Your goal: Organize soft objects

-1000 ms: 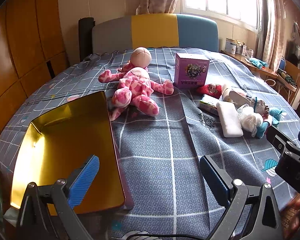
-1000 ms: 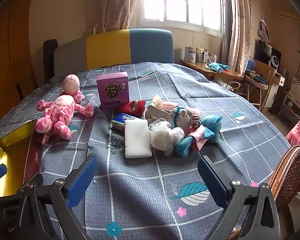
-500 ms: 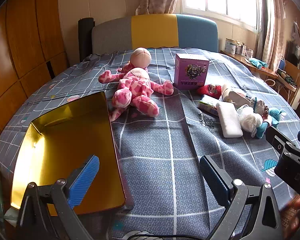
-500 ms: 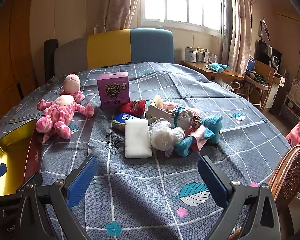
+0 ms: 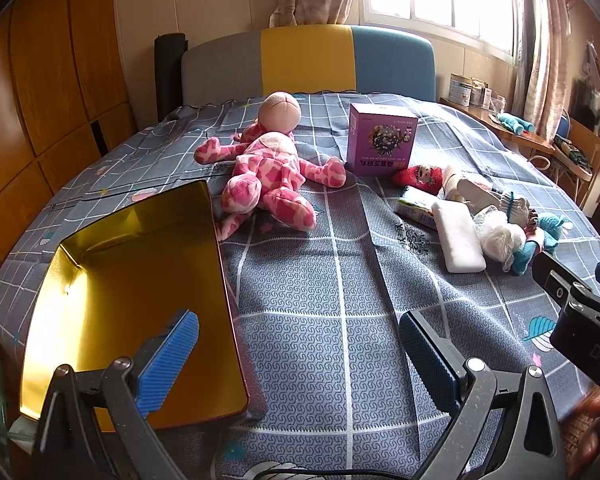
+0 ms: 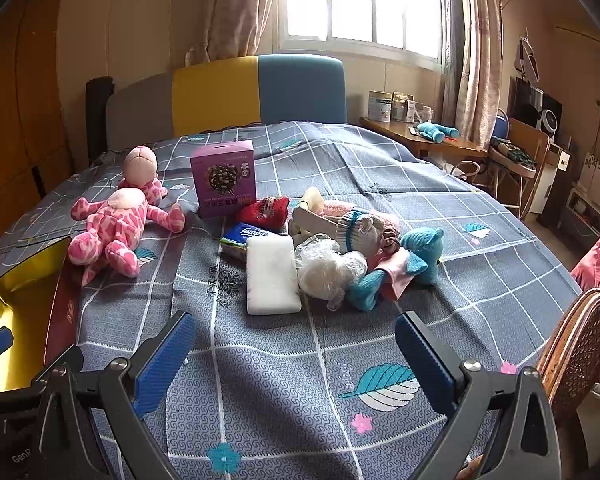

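A pink spotted plush doll [image 5: 270, 178] [image 6: 116, 228] lies on the grey checked bedspread beside a gold-lined open box [image 5: 132, 284] [image 6: 20, 308]. Further right is a heap of soft things: a white sponge block [image 5: 458, 236] [image 6: 271, 274], a red sock [image 6: 265, 212], a white mesh puff [image 6: 328, 270], a knitted hat [image 6: 358, 230] and a teal plush toy [image 6: 418, 254]. My left gripper [image 5: 298, 354] hangs open over the near bedspread, its left finger above the box. My right gripper [image 6: 296, 354] is open in front of the heap, holding nothing.
A purple carton [image 5: 381, 145] [image 6: 224, 184] stands upright behind the heap, with a tissue pack [image 6: 246, 238] next to the sponge. A wooden wardrobe [image 5: 40, 92] is at the left, a cluttered desk [image 6: 424, 140] and a wicker chair back [image 6: 580, 340] at the right.
Both views have shifted very slightly; no object has moved and both grippers stay open.
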Tool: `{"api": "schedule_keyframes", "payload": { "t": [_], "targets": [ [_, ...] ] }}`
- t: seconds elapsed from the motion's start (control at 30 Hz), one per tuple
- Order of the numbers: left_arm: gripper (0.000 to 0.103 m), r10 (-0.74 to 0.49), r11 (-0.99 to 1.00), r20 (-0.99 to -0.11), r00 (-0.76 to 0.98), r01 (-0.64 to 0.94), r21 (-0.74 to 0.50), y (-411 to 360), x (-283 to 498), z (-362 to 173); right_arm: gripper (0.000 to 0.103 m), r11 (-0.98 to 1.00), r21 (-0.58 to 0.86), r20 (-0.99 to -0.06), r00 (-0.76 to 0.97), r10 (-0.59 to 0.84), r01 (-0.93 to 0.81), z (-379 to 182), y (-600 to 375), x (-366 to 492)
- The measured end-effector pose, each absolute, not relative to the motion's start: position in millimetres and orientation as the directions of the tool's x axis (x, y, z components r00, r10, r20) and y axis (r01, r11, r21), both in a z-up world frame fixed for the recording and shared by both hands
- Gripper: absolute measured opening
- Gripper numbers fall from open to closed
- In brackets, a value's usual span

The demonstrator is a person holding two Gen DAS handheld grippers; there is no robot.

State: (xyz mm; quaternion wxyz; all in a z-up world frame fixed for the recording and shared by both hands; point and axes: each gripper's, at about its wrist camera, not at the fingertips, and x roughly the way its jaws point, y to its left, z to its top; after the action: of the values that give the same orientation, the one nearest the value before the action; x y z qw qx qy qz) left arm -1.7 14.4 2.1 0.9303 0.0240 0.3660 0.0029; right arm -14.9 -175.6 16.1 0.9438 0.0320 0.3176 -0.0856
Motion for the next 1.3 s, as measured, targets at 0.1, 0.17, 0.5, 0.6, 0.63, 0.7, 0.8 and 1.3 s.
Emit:
{"api": "schedule_keyframes", "payload": {
  "t": [0.1,0.17,0.5,0.6,0.63,0.7,0.8,1.3],
  "targets": [
    [0.101,0.023,0.999,-0.68,0.733,0.015,0.049,13.6,-1.4,1.7,0.102,0.983,0.004,-0.605,0.784,-0.142,0.182,15.8,-175.8,-14.6],
    [0.101,0.023,0.999,-0.68,0.733,0.015,0.05,12.7,-0.8,1.3,0.102,0.983,0.005,-0.605,0.784,-0.142,0.182,15.4,-176.3,-14.3],
    [0.103,-0.031,0.997,-0.684,0.729,0.068,0.027,9.7,2.6,5.7,0.102,0.98,0.01,-0.604,0.782,-0.151,0.197,22.9,-187.4,-11.1],
    [0.103,-0.139,0.986,-0.681,0.719,0.165,-0.027,10.2,7.4,12.0,0.102,0.981,0.016,-0.615,0.775,-0.145,0.196,31.4,-201.3,-6.3],
    [0.103,-0.19,0.978,-0.686,0.703,0.197,-0.069,11.4,11.0,14.3,0.102,0.982,0.016,-0.626,0.767,-0.138,0.19,34.1,-207.0,-3.0],
    [0.103,-0.243,0.966,-0.703,0.668,0.231,-0.114,10.3,22.6,18.6,0.102,0.985,0.012,-0.666,0.736,-0.12,0.171,37.5,-219.7,4.6],
    [0.103,-0.253,0.96,-0.718,0.648,0.259,-0.105,-1.2,39.6,25.6,0.102,0.989,0.002,-0.73,0.676,-0.102,0.151,37.8,-239.0,14.7],
    [0.083,-0.297,0.923,-0.845,0.445,0.359,-0.135,-100.6,139.1,-25.7,0.099,0.975,0.113,-0.773,0.633,-0.035,0.192,13.8,-300.5,30.7]
  ]
}}
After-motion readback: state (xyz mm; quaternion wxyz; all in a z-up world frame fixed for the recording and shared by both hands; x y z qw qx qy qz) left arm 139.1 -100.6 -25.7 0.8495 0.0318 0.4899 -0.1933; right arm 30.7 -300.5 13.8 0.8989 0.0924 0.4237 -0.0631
